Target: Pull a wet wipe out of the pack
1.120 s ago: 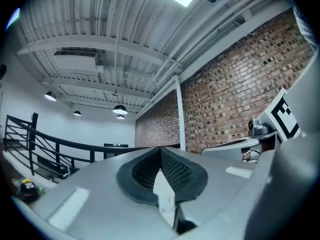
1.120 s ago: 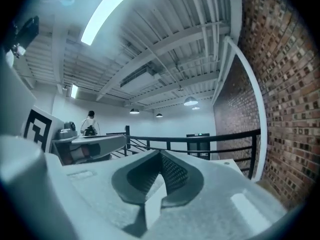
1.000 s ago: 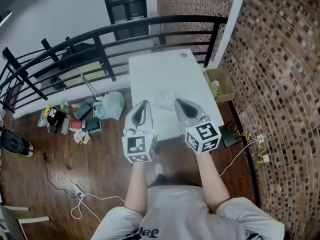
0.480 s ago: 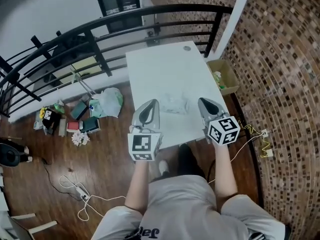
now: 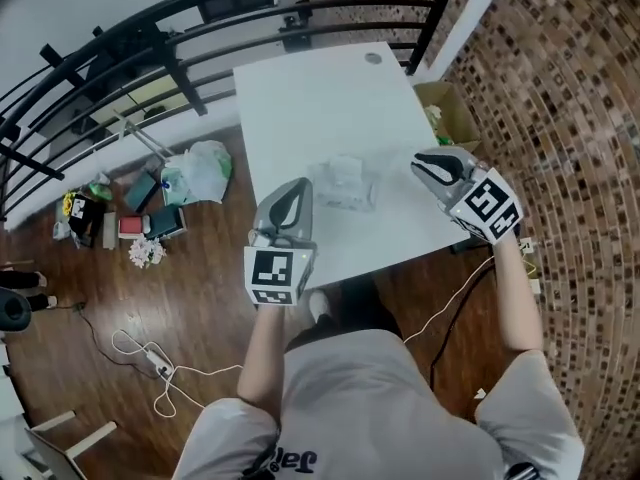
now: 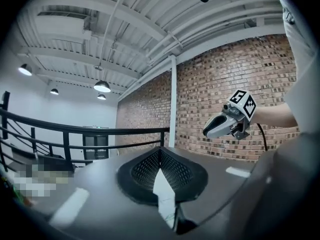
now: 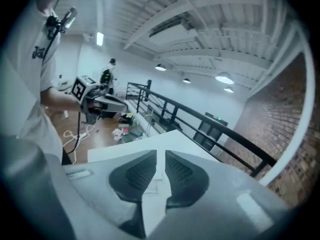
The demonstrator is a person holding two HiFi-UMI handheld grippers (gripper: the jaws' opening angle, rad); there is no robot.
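Two tongs [image 5: 292, 190] [image 5: 425, 164], one pack [image 5: 345, 182], one table [image 5: 310, 88]

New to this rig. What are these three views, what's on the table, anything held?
No robot here: a person holds a two-jaw gripper in each hand. The head view comes from a camera on the person's head, looking down at a white table. The other two cameras ride on the grippers and look along their own jaws. On the table lies a wet wipe pack, between the two grippers; neither touches it. The left gripper is shut and empty. The right gripper has its jaws slightly apart; they have just been opening, with nothing between them. The marker cube on each is part of the gripper.
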